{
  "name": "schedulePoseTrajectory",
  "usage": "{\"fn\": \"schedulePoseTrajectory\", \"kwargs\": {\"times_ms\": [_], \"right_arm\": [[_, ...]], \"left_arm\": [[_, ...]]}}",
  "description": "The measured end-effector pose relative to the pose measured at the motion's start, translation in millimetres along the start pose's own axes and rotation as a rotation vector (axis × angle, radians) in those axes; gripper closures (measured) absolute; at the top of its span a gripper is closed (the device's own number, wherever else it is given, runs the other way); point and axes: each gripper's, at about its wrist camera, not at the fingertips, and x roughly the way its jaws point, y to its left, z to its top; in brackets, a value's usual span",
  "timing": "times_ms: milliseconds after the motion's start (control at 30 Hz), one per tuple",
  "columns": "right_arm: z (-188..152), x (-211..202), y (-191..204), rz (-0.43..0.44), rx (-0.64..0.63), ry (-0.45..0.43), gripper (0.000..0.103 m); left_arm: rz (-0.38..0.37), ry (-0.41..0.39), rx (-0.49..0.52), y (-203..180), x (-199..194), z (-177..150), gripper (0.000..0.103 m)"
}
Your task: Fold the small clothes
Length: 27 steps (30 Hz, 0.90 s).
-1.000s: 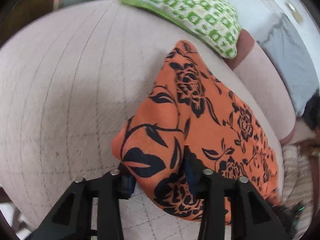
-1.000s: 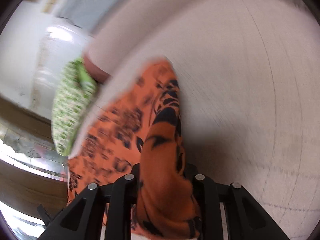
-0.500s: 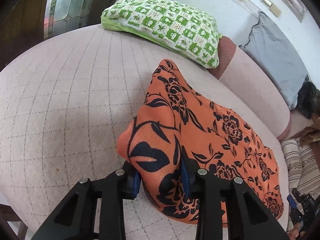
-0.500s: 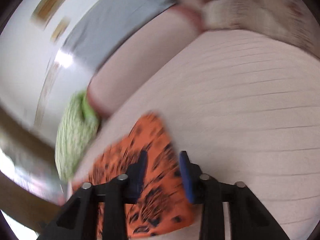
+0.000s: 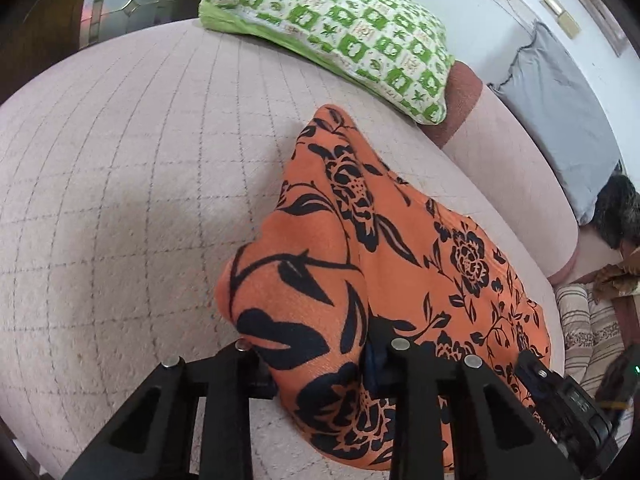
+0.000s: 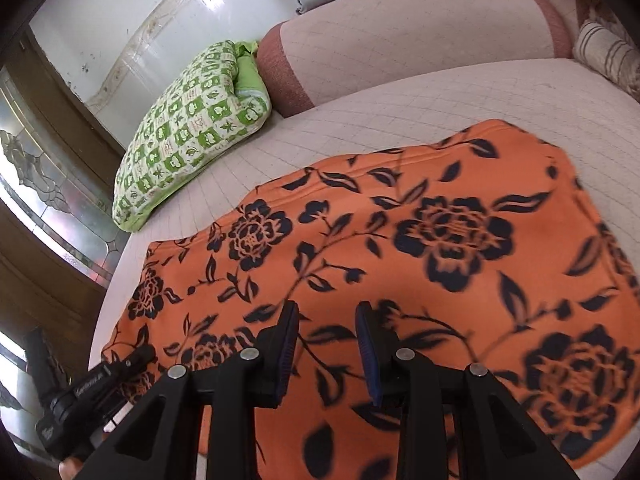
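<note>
We see the left gripper (image 5: 320,354) closing on a bunched fold of the orange floral cloth (image 5: 400,248), the right gripper (image 6: 326,344) empty and apart above it, so a one-sided pull could skew the fold.

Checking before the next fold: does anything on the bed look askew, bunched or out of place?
Yes: the orange floral cloth lies mostly flat, but its corner at the left gripper is bunched into a raised hump between the closing jaws. The right gripper is open over the cloth, holding nothing. The green checked pillow lies undisturbed.
</note>
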Motion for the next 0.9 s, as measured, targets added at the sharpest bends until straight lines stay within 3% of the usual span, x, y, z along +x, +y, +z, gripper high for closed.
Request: {"fn": "schedulePoseTrajectory", "kwargs": {"times_ms": [67,100,200,300,400,567,733,900], "right_arm": [[-1.7,10.8,-5.0,0.003,0.014,0.053,0.072],[-5.5,29.5,-5.8,0.013,0.015,0.138,0.071],[-1.7,28.8,3.2,-0.008,-0.050,0.134,0.071],[3.1,19.7,-10.9,0.049,0.016,0.151,0.071],[10.0,3.2,-27.6,0.064,0.068,0.121,0.071],[25.0,-45.8,-68.1,0.054,0.111,-0.006,0.071],[38.9,-88.9,-120.3,0.067,0.208,-0.109,0.071],[48.4,-102.3,-162.0,0.115,0.286,-0.111,0.071]], "left_arm": [[-0.011,-0.011,0.013,-5.0,-1.4,5.2,0.073],[-0.017,-0.016,0.021,-6.0,-3.6,6.1,0.073],[-0.051,-0.042,0.059,-17.3,-12.1,12.8,0.073],[-0.067,-0.089,0.113,-38.1,-23.0,16.4,0.073],[-0.070,-0.160,0.215,-64.2,-36.8,11.8,0.073],[-0.085,-0.233,0.381,-118.8,-39.9,-4.7,0.073],[-0.104,-0.194,0.459,-183.1,-15.9,-32.4,0.074],[-0.092,-0.066,0.567,-253.6,29.7,-85.7,0.074]]}}
